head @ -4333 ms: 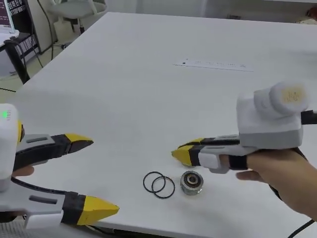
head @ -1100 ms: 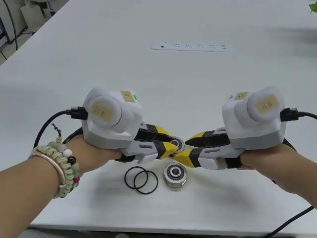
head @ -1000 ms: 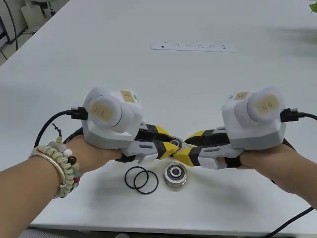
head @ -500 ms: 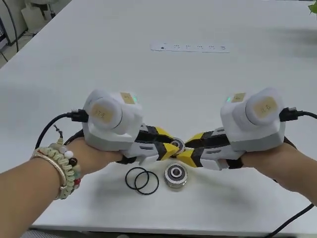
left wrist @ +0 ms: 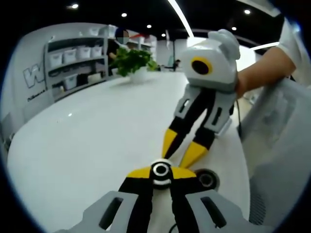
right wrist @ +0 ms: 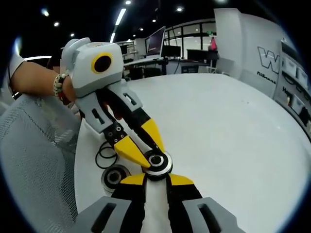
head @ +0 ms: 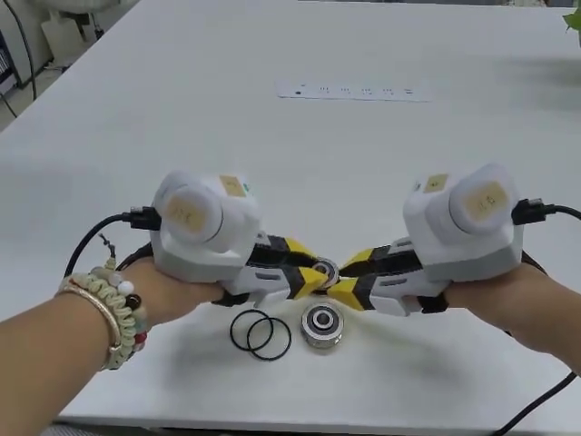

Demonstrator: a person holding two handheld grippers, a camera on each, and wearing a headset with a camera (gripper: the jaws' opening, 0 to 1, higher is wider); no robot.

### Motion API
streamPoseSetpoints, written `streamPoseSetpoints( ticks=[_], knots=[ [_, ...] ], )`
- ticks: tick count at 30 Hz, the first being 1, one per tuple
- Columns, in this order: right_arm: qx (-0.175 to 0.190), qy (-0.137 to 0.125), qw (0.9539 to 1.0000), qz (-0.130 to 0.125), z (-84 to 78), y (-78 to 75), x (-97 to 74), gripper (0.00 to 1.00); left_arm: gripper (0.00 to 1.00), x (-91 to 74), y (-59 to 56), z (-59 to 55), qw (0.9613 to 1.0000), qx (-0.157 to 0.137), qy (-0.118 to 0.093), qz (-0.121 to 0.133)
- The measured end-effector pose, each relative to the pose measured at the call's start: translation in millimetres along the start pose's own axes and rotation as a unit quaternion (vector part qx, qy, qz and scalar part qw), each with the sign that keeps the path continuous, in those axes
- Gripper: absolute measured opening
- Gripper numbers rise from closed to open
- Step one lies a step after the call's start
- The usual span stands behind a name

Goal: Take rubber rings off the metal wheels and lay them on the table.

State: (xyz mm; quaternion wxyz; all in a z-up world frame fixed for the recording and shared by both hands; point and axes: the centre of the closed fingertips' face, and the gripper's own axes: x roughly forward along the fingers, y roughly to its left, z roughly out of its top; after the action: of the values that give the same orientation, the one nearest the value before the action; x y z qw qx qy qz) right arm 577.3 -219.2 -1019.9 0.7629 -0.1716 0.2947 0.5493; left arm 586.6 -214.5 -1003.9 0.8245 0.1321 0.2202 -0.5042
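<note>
Clamped in the left gripper (head: pixel 311 275), yellow tips closed on either side of it, a small metal wheel (right wrist: pixel 158 164), raised off the white table (head: pixel 182 109) with its flat face toward that gripper's camera, so axle line roughly along the left jaws; meeting it head-on from the opposite side, the right gripper (head: pixel 343 289), jaws drawn to a narrow V, tips at the wheel's rim; whether nipping a rubber ring there or merely touching metal, cannot tell from any view; judged to be the stripping step, the pull likely to run straight back along the right jaws, away from the left hand, given the wheel dead ahead of both claws and touching both, equally near to either hand; directly below the meeting tips, near the table's front edge, a second wheel (head: pixel 322 325) lying flat, bore up; just beside it toward the left hand, two black rubber rings (head: pixel 260 333), overlapping, already laid on the table; farther back, well apart, a white power strip (head: pixel 352 91); as for writing, a large "W" on the far wall (right wrist: pixel 269 60), smaller lettering under it too small to read; pale stickers (head: pixel 231 186) on top of both grippers, nothing legible; marks on the power strip unreadable
</note>
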Motion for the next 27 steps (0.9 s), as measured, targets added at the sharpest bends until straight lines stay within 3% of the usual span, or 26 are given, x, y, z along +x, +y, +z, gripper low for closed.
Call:
streamPoseSetpoints(
  ticks=[1,2,4,11,14,18,23,27],
  knots=[
    [0.0,0.002,1.0,0.0,-0.8,-0.2,-0.3,0.11,0.14,-0.2,-0.1,-0.1,1.0,0.0,0.0,0.0],
    [-0.007,0.017,0.9998,-0.011,-7.0,-3.8,-2.0,0.0,0.14,-0.2,-0.1,-0.1,1.0,0.0,0.0,0.0],
    [-0.001,0.006,1.0,-0.004,-4.4,-2.2,-0.6,0.0,0.14,-0.3,-0.7,-0.2,1.0,0.001,0.0,-0.001],
    [-0.002,0.014,0.9998,-0.014,-4.3,-5.0,-0.1,0.0,0.14,-0.3,-1.2,-0.4,1.0,0.001,0.0,0.001],
    [0.021,0.021,0.9994,-0.02,-4.3,-7.7,-0.5,0.0,0.14,-0.4,-1.7,-0.5,1.0,0.005,0.002,0.001],
    [0.059,0.01,0.9981,-0.018,-4.7,-9.3,-1.8,0.0,0.14,-0.5,-1.6,-0.7,1.0,0.007,0.003,0.001],
    [0.131,-0.011,0.9913,-0.014,-1.6,-12.7,-4.8,0.0,0.14,-1.1,-1.5,-1.5,0.9999,0.011,0.003,0.0],
    [0.186,-0.034,0.9819,0.0,3.5,-12.0,-7.5,0.0,0.14,-1.2,-1.4,-1.6,0.9999,0.012,0.001,-0.001]
  ],
)
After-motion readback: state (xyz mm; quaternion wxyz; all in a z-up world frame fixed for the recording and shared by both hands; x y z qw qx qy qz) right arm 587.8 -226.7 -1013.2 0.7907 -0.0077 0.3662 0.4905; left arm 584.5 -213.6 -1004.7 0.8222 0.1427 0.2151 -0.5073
